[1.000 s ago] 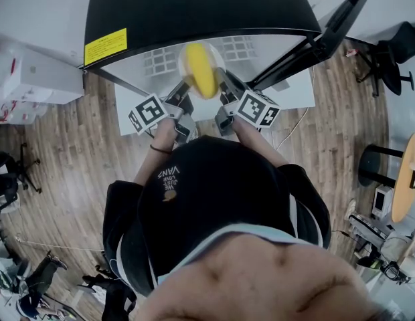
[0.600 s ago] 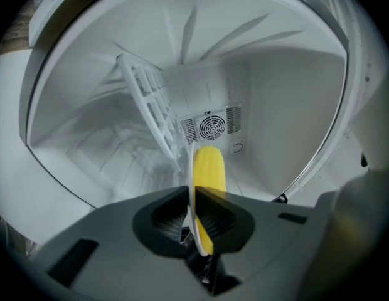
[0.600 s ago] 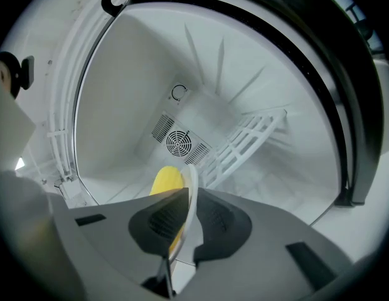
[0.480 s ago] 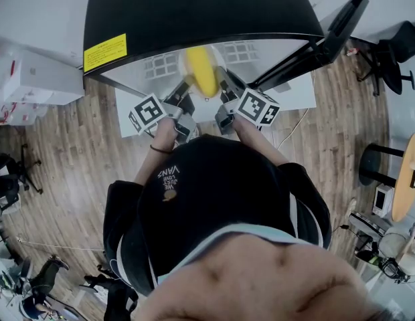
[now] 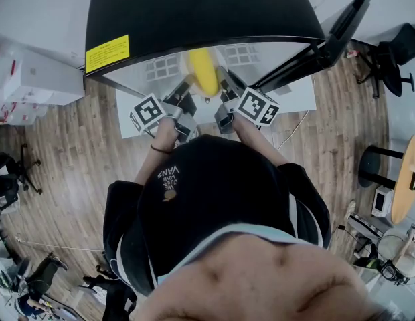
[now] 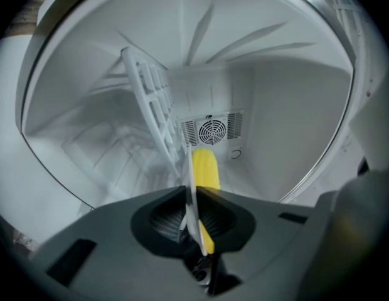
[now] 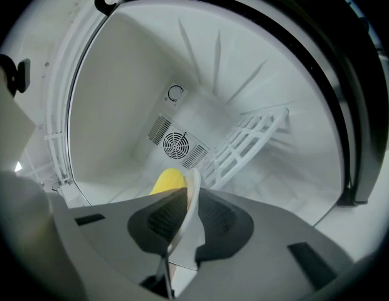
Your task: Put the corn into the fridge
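Yellow corn [image 5: 203, 72] lying lengthwise on a thin white plate [image 7: 191, 196], held at the open front of the fridge [image 5: 194, 12], far end close up against the front edge of its black top. Carried between both claws, one at each side of the plate, just ahead of the person's head in the head view. Left claw [image 6: 189, 199] clamped on the plate's rim, jaws all but together with only that thin edge between the pads, and the corn visible just past them. Right claw [image 7: 184, 202] pinching the opposite rim in the same way, pads against it, jaws just now easing slightly apart with the rim between them. Beyond the jaws in both gripper views, the white inside of the fridge: a round fan grille [image 6: 212, 130] on the back wall and a white slatted rack [image 6: 149, 99] just beside it. Black fridge door [image 5: 341, 25] swung open at the right of the head view. Wooden floor [image 5: 60, 152] all around below.
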Demonstrator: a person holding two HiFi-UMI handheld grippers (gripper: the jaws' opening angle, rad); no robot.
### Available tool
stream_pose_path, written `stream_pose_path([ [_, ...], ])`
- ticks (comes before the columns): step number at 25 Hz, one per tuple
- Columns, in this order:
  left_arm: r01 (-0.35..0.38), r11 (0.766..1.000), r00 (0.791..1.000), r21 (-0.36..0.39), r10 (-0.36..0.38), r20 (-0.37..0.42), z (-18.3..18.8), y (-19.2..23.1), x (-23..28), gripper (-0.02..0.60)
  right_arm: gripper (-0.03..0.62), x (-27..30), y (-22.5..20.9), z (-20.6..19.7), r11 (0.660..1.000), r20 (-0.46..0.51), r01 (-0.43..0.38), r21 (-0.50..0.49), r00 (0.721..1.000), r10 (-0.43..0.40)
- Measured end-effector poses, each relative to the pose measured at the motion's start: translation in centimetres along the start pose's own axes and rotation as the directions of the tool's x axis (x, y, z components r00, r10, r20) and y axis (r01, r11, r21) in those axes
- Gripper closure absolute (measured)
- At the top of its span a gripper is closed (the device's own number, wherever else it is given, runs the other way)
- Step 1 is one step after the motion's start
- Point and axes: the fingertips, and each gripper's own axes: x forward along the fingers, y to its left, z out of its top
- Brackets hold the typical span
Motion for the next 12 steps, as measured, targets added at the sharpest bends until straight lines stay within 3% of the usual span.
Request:
stream_pose_path([
  [12,0.013,0.995,0.998,-0.102,-0.007,0.062,0.37,0.19,-0.06,0.549,0.542,0.29,-0.1,0.36,1.0,0.015,0.01,-0.021,1.0,-0.009],
])
